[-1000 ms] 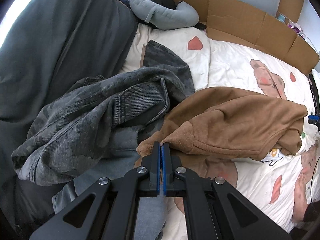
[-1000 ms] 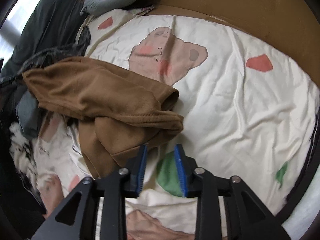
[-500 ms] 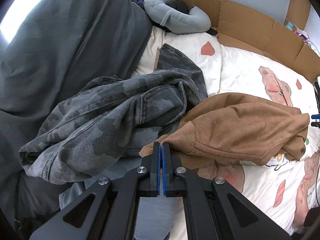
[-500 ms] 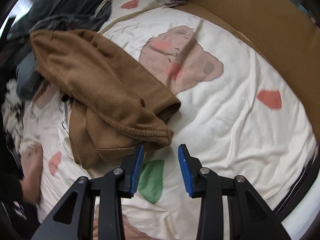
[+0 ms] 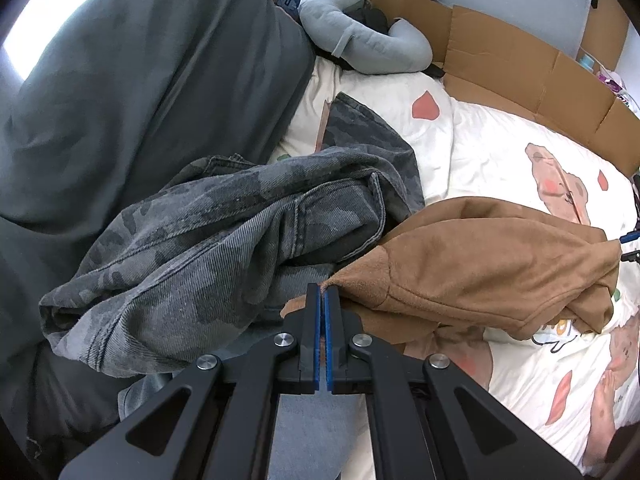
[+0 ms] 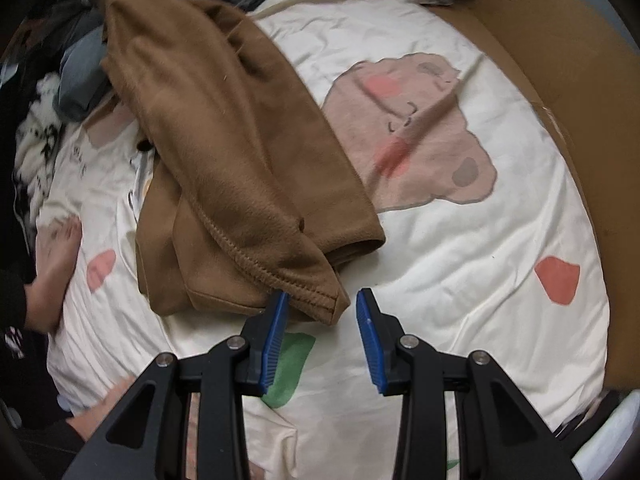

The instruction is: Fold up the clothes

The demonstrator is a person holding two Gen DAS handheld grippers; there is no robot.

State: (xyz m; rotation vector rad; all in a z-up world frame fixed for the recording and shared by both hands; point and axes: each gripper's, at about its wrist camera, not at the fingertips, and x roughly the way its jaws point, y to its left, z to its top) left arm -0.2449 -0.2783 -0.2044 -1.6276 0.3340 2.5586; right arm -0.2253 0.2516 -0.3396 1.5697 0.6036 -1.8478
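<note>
A brown fleece garment (image 5: 480,264) lies bunched on the printed bedsheet (image 5: 492,168). My left gripper (image 5: 322,296) is shut on one corner of it, next to the camouflage denim. In the right wrist view the same brown garment (image 6: 224,152) stretches away to the upper left, and its stitched hem corner (image 6: 320,300) sits between the blue pads of my right gripper (image 6: 322,304), which is open. The left pad touches the hem; the right pad stands clear of the cloth.
A grey camouflage denim garment (image 5: 224,232) is heaped left of the brown one, against a dark grey duvet (image 5: 132,92). A grey neck pillow (image 5: 360,40) and cardboard wall (image 5: 520,64) border the bed. A person's hand (image 6: 52,260) rests on the sheet at left.
My right gripper has moved in toward the brown garment's hem corner, which now lies between its open pads. The left gripper stays shut on its corner; its view shifted slightly.
</note>
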